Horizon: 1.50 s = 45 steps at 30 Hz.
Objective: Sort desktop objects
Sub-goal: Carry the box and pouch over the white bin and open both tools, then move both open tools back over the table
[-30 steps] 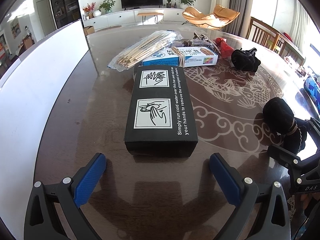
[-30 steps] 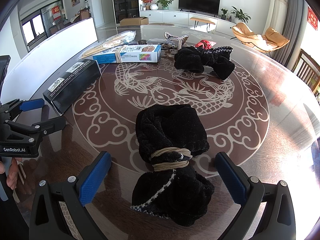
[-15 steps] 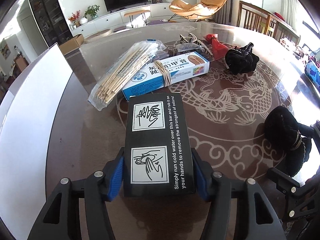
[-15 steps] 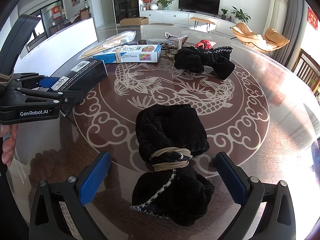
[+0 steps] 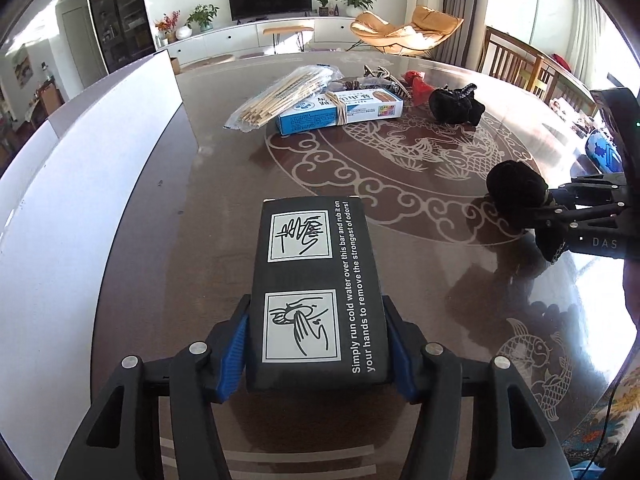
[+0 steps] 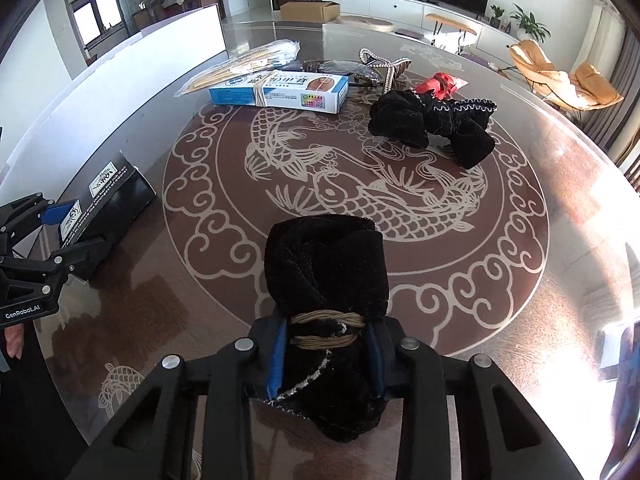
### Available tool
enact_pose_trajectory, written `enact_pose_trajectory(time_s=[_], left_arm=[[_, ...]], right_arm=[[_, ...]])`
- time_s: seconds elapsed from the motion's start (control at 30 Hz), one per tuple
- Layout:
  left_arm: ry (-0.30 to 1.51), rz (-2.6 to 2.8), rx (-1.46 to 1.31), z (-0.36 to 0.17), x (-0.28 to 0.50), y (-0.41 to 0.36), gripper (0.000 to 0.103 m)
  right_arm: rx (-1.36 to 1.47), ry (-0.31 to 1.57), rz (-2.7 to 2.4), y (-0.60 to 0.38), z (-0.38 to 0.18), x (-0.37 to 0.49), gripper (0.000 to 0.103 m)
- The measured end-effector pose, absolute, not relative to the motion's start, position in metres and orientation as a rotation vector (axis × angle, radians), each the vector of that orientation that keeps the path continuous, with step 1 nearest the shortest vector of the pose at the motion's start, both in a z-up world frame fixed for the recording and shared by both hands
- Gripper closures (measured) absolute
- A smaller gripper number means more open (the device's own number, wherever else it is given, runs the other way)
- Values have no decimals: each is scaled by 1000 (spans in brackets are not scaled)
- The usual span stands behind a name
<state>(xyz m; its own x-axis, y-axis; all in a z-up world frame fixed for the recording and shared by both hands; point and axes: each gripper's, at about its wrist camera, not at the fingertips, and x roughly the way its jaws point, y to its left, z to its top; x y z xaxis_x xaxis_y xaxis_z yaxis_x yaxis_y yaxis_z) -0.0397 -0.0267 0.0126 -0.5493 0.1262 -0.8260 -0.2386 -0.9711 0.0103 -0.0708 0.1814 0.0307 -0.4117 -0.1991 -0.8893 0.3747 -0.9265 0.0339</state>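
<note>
- Black cardboard: the black box (image 5: 320,300) is clamped at its near end by the left gripper (image 5: 318,346), lower centre of the left wrist frame; long axis runs away from the camera.
- The near black cloth bundle (image 6: 326,280), twine-bound, is pinched at its waist by the right gripper (image 6: 326,350), whose jaws have just been closing; long axis points up-frame.
- Judged early: two items are gripped, none placed.
- Left unsorted in the upper frame: the blue box (image 6: 280,90), chopstick pack (image 6: 244,64) and second black bundle (image 6: 432,124).
</note>
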Motion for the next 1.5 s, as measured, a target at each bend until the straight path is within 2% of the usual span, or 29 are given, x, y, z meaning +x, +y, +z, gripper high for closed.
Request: enact_pose_trajectory(time_s=[0.27,0.6,0.83,1.03,1.07,1.1,1.13,1.17,1.2,1.3,1.5], left_arm=[[-19,2666,-1216,69,-20,-69,45],[-232,2904,-1105,141,-10,-198,45],[-297,3066,-1337,116,-34,-308,45],[-290,3093,-1532,81,-48,-345,44],[-276,3107,-1554,78,-48,-346,43],[-268,3119,-1560,77,-48,-346,39],[-267,3126,-1549,76,-46,-346,35],[-265,3136,-1528,77,-42,-347,28],[-252,3153,-1503,79,-38,-343,26],[-193,3180,-1454,84,-30,-331,26],[-125,3145,-1280,109,-19,-265,26]], right_arm=[[1383,205,-2355,161,72,-55,70],[1135,189,-2248,28,145,-74,70],[971,199,-2078,-120,175,-74,69],[968,296,-1956,-225,144,-69,68],[980,315,-1943,-235,135,-68,66],[999,336,-1933,-244,124,-69,56],[1028,359,-1926,-250,114,-70,36],[1051,375,-1925,-254,106,-70,28],[1050,371,-1934,-253,103,-69,23],[993,293,-1950,-233,109,-63,22],[847,214,-2097,-145,123,-56,4]])
